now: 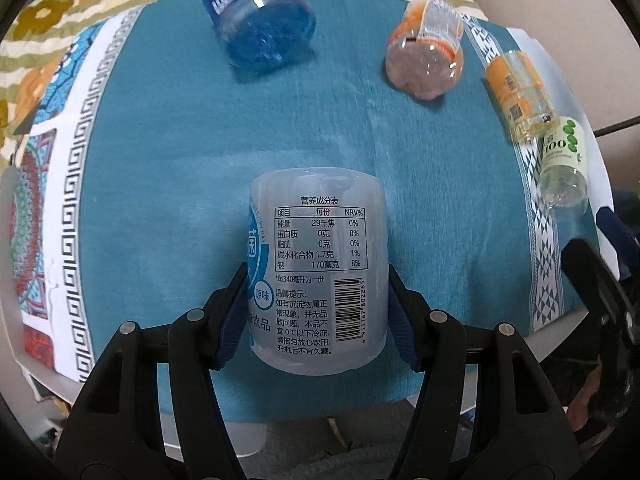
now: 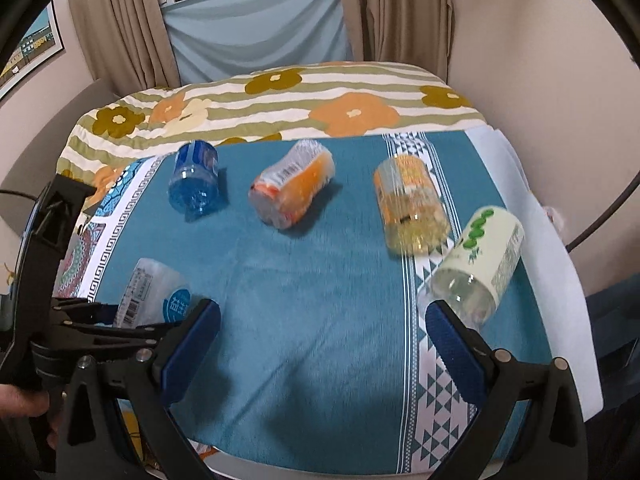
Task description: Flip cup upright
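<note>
- Here the left gripper (image 1: 316, 316) clenches its ribbed blue pads on the sides of the clear cup (image 1: 318, 264), a smooth plastic cylinder with a printed label, low in the centre of the left wrist view.
- The right gripper (image 2: 322, 340) hangs released over bare teal cloth (image 2: 312, 280), a soft, napped weave.
- Four more cut-bottle cups lie tipped: blue cup (image 2: 194, 184) upper left, orange cup (image 2: 290, 194), yellow cup (image 2: 412, 210), green-label cup (image 2: 476, 264) near the patterned right border.
- Open cloth spans the middle.
</note>
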`<state>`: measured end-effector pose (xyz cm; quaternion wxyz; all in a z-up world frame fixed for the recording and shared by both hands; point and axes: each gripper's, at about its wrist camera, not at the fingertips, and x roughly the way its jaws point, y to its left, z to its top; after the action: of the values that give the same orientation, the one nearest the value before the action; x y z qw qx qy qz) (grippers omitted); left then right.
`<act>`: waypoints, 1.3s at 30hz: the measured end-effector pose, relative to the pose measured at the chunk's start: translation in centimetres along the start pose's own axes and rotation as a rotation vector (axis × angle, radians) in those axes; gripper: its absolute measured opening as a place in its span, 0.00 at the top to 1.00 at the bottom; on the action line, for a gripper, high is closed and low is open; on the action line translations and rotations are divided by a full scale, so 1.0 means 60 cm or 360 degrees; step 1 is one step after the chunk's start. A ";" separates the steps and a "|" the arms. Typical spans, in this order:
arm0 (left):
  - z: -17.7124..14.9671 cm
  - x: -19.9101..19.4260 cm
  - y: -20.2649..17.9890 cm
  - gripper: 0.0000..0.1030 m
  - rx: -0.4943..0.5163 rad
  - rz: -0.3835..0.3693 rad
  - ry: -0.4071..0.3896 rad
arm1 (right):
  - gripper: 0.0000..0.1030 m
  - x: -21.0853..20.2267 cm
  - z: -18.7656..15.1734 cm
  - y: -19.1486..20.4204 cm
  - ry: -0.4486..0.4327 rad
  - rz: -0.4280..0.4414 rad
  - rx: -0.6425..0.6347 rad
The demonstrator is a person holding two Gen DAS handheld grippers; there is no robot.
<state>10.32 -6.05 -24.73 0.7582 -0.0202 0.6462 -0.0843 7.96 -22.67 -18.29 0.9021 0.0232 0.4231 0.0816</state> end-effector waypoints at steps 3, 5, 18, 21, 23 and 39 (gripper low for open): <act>0.004 0.013 -0.003 0.36 -0.0015 -0.0001 0.0012 | 0.01 0.003 -0.008 -0.002 0.0017 0.0013 0.0002; 0.005 0.013 -0.002 0.35 -0.0010 0.0006 0.0002 | 0.01 0.003 -0.010 -0.002 0.0022 0.0021 0.0003; -0.014 -0.005 0.010 0.09 0.0006 0.0015 -0.0029 | 0.01 -0.005 -0.011 -0.002 -0.0003 0.0026 0.0029; -0.014 -0.010 0.009 0.09 0.0019 0.0009 -0.0035 | 0.01 -0.007 -0.011 0.001 -0.0006 0.0030 0.0038; -0.012 -0.013 0.009 0.09 0.0024 0.0004 -0.0040 | 0.01 -0.008 -0.010 0.004 -0.0009 0.0030 0.0037; -0.029 -0.160 0.070 0.00 0.0014 -0.0013 -0.0237 | 0.01 -0.031 0.072 0.026 0.0193 0.0212 0.0082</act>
<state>7.59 -0.33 -16.23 0.8039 -0.0256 0.5875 -0.0886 9.92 -21.35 -13.92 0.8665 0.0696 0.4764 0.1318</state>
